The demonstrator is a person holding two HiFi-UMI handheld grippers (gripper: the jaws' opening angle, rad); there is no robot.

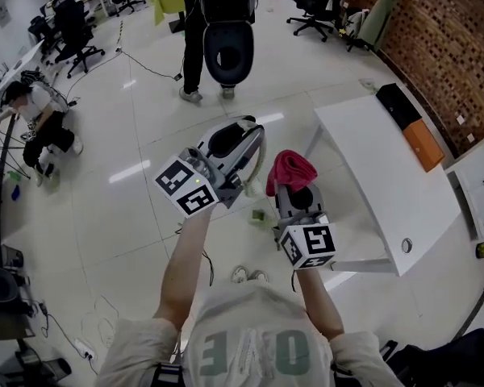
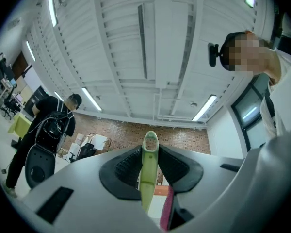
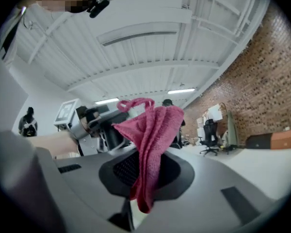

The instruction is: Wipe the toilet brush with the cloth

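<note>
The left hand-held gripper [image 2: 150, 160] is clamped on the toilet brush [image 2: 148, 191]. Its two black, ribbed pads press against either side of the slim handle. The handle is smooth pale-green plastic, flattened and slightly curved. It ends in a rounded tip with an oval hole that sticks out beyond the pads. The bristle end cannot be made out in any view.

The right hand-held gripper [image 3: 146, 171] is closed on the cloth [image 3: 154, 130]. This is a pinkish-red piece with a coarse, nubbly weave, bunched into soft folds. A thin loop stands up at its top, and a limp tail hangs below the dark pads.

In the head view both grippers are held up over the glossy pale floor [image 1: 121, 143], off the left side of the white counter [image 1: 387, 184]. The cloth is the nearer of the two to the counter, just off its left edge. The brush is one step farther from the counter, close beside the cloth. The counter has a smooth, flat top of long curved outline, with a small round hole near its near end.

Beyond the counter's far end runs a rough red brick wall [image 1: 452, 47]. Well to the counter's far left stands a person [image 1: 195, 47] in dark clothes.
</note>
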